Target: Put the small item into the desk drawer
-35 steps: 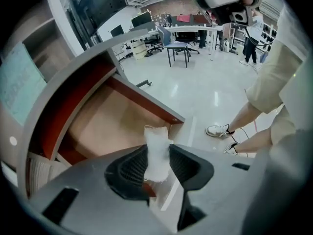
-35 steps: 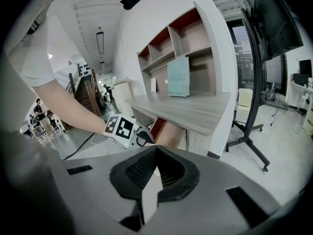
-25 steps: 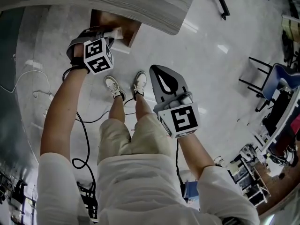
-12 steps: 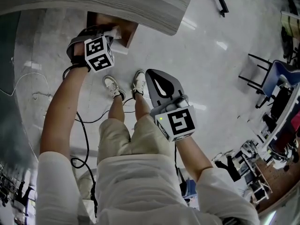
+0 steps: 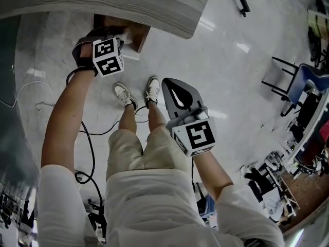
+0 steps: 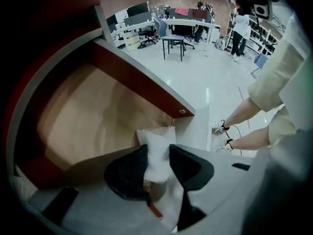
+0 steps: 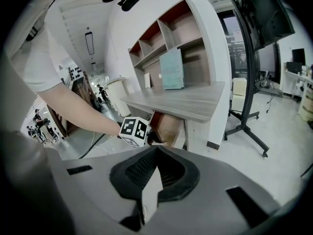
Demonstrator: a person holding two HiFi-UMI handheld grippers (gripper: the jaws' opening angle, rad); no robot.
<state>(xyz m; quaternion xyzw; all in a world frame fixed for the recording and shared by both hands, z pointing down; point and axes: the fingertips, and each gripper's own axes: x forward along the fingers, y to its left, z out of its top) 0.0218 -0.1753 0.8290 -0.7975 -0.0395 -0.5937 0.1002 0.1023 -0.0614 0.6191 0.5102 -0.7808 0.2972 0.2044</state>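
Note:
My left gripper (image 6: 157, 166) is shut on a small white fabric pouch (image 6: 156, 151), whose frayed top sticks out past the black pads. It holds the pouch just over the open wooden desk drawer (image 6: 88, 116), near the drawer's white front panel (image 6: 194, 130). In the head view the left gripper (image 5: 119, 36) reaches into the drawer (image 5: 110, 23) under the grey desk top (image 5: 128, 4). My right gripper (image 5: 170, 80) hangs shut and empty above the person's legs, away from the desk. Seen from the right gripper (image 7: 155, 153), its pads meet with nothing between them, and they point toward the drawer (image 7: 168, 124).
Black cables (image 5: 90, 138) trail on the floor by the person's feet (image 5: 123, 94). A black monitor stand (image 7: 247, 116) rises right of the desk (image 7: 181, 102), with wall shelves (image 7: 166, 38) above it. Chairs and cluttered desks (image 5: 298, 102) fill the right side.
The left gripper has edged slightly farther toward the drawer with the pouch still held. The right gripper has only drifted a little in the air.

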